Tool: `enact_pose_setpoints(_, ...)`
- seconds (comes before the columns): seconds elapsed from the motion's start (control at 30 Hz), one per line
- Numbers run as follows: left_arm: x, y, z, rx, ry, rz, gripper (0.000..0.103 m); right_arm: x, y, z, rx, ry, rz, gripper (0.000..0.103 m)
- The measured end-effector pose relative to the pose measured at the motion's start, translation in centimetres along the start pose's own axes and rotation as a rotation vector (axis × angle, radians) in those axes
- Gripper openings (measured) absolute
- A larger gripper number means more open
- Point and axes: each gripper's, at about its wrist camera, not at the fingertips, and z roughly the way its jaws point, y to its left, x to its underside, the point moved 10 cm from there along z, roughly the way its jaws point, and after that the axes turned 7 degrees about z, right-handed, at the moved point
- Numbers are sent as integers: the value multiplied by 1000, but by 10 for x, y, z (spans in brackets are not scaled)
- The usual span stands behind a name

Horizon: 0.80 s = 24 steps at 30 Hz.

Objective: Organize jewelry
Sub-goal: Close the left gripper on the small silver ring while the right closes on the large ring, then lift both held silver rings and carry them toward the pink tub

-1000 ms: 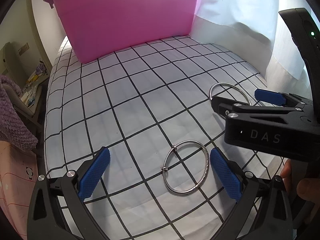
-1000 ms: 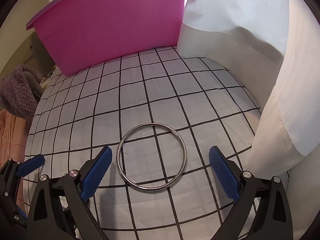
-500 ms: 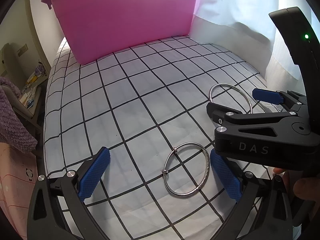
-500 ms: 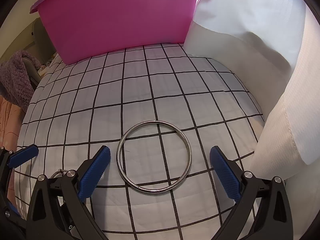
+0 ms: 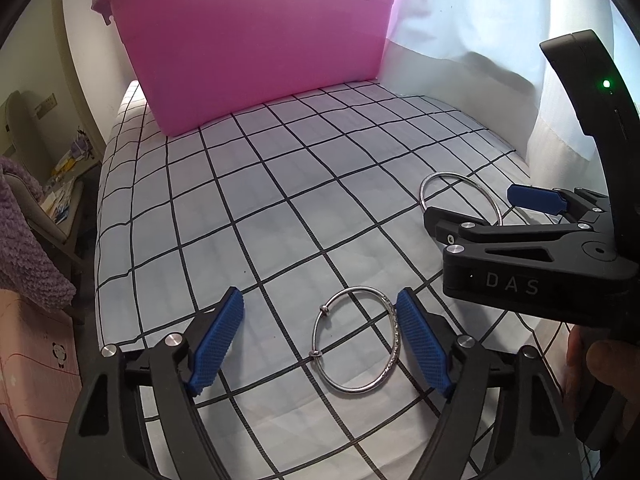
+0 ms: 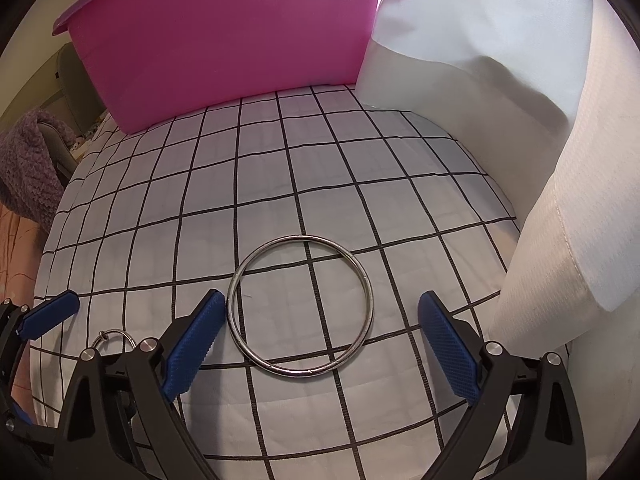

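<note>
Left gripper [image 5: 320,340] narrower around bangle [image 5: 357,339]

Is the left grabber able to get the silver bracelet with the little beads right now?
Probably yes. The left gripper is open, the beaded bracelet lies flat on the checked cloth between its fingers, and nothing blocks it.
</note>
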Motion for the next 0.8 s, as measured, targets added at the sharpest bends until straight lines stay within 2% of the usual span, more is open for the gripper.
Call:
enact_pose_setpoints(0.03,0,0,-1,1,-7,4,66,0,0,-2,1,-6,0,86)
enact_pose_setpoints(0.1,-1,-2,-4,6,-22,15,42,1,-1,-6,5,-17,2,75)
enact_pose_setpoints(0.13,-1,-2,-5,8,-27,20,34,2,-1,-7,8,-17,3,70)
enact_pose_setpoints(0.27,-2,0,-5,27,-31,10,30,2,-2,-9,10,-24,18,70)
enact_pose_setpoints(0.33,-3,3,-6,53,-37,-8,22,3,-4,-11,13,-30,32,69)
enact_pose_setpoints(0.37,-4,6,-7,48,-41,-4,3,4,-4,-12,14,-33,39,69)
enact_pose_setpoints(0.8,-5,9,1,128,-21,16,2,9,-6,-17,4,-29,65,69)
